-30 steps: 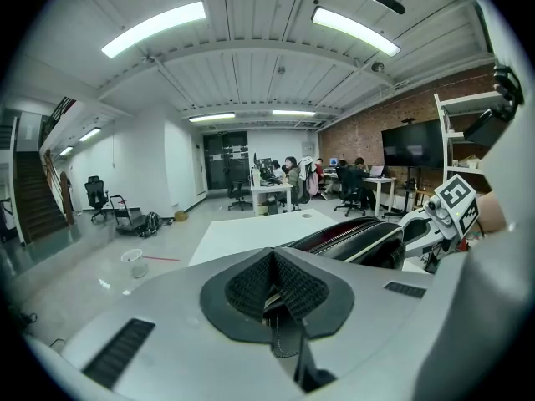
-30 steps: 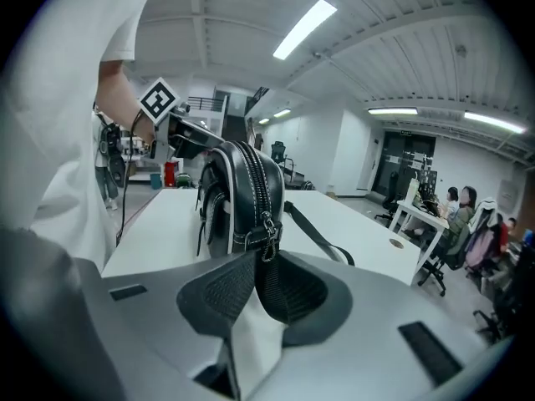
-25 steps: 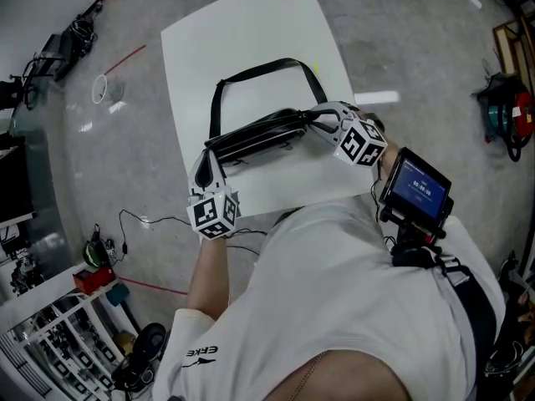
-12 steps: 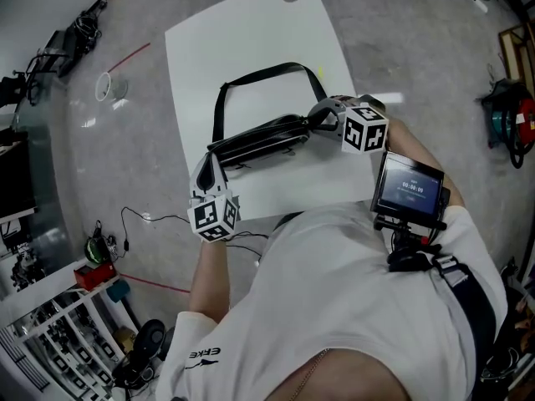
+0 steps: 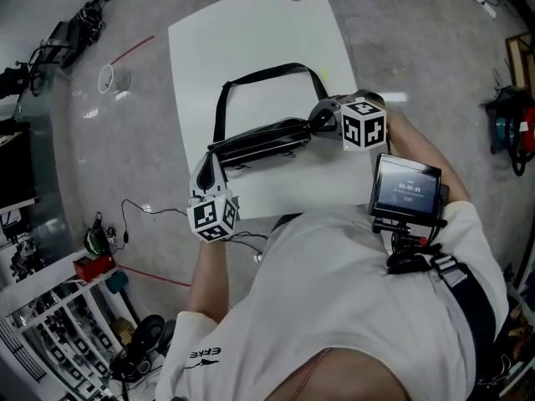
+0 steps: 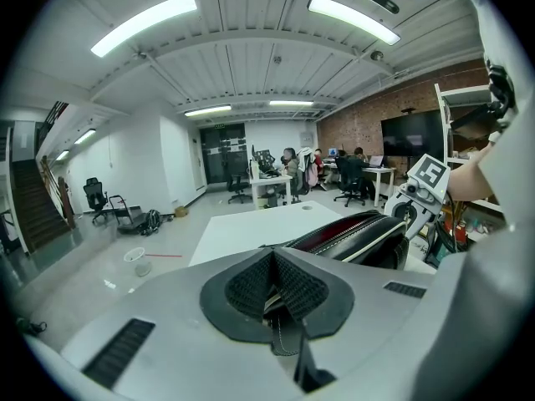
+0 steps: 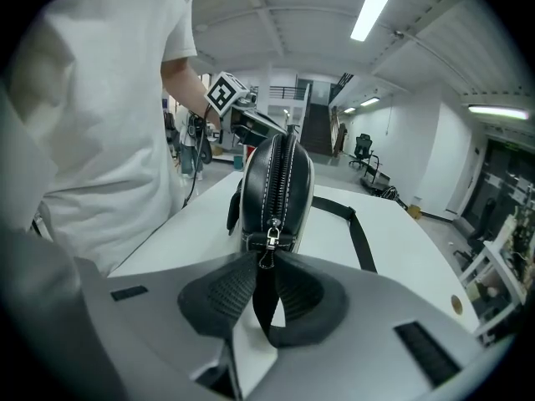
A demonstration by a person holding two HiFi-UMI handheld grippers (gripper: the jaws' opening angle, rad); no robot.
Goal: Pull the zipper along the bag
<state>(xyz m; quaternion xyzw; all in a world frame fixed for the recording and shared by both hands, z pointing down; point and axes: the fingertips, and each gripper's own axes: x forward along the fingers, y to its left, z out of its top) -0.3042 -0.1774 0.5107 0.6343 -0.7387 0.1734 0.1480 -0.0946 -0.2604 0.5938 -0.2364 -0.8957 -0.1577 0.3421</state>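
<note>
**Bag** (image 5: 259,140): black, lying lengthwise on the white worktop (image 5: 251,32), with its strap (image 5: 251,75) looped behind it.
**Left claw** (image 5: 209,164): clamped on the bag's left end, anchoring it.
**Right claw** (image 7: 266,295): pinched together on the pull tab (image 7: 261,307) that hangs from the slider (image 7: 269,239).
**Zipper** (image 7: 278,174): the slider sits at the bag's right end, and the teeth are meshed along all of the top that shows.
**Progress, judged:** the run looks complete or nearly so. At most a last bit of travel and the release are left.
</note>
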